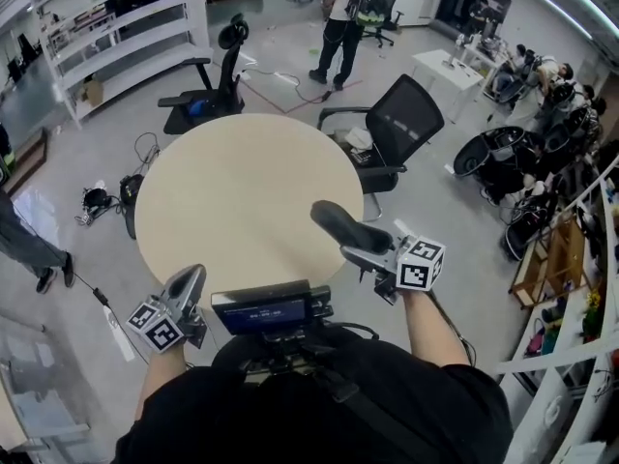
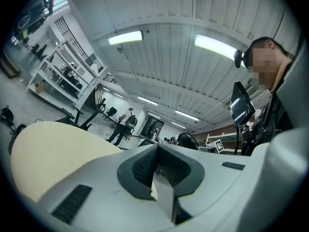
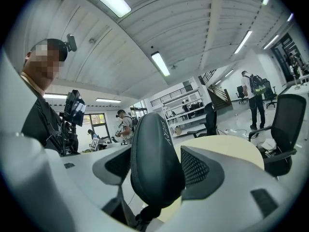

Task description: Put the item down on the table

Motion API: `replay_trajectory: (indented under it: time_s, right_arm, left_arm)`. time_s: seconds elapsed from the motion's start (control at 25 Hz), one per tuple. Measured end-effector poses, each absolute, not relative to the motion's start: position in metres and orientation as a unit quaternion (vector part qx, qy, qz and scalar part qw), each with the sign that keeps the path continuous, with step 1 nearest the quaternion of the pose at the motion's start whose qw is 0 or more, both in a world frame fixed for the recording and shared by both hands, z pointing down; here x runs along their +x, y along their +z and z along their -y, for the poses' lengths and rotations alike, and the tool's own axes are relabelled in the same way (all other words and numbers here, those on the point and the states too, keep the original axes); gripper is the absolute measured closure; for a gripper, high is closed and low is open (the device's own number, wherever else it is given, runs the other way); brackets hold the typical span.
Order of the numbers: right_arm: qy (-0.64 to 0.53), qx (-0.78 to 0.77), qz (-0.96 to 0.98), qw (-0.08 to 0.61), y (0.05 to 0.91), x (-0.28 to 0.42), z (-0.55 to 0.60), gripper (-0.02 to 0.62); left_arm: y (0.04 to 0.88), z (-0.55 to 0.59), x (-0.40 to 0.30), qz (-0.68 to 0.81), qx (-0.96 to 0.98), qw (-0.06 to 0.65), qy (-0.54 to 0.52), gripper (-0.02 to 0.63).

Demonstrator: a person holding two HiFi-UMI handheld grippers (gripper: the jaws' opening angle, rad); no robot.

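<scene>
My right gripper is shut on a dark oval item and holds it in the air over the near right edge of the round beige table. In the right gripper view the item stands upright between the ribbed pads, with the table behind it. My left gripper hovers at the table's near left edge, pointing up. Its jaws meet with nothing between them, and the table lies to their left.
A black mesh office chair stands close to the table's far right edge, another chair behind its far side. Cables and gear lie on the floor at left. A person stands far back. A small screen sits on my chest.
</scene>
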State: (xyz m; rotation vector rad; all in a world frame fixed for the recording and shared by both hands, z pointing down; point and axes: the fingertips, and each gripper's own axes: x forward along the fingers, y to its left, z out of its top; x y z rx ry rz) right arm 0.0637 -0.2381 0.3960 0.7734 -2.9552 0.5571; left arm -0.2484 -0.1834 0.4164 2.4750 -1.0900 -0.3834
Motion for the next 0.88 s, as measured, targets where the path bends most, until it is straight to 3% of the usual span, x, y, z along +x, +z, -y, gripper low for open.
replay_trajectory:
  time_s: [0.4,0.88]
  right_arm:
    - [0.182,0.169,0.968,0.029,0.407,0.066,0.350,0.285]
    - [0.163,0.062,0.983,0.055,0.413,0.113,0.452,0.285]
  left_arm:
    - [0.408,0.253,-0.228,0.458,0.858,0.179,-0.148,0.604]
    - [0.411,0.314,-0.137,0.535,0.817,0.165,-0.135,0.604]
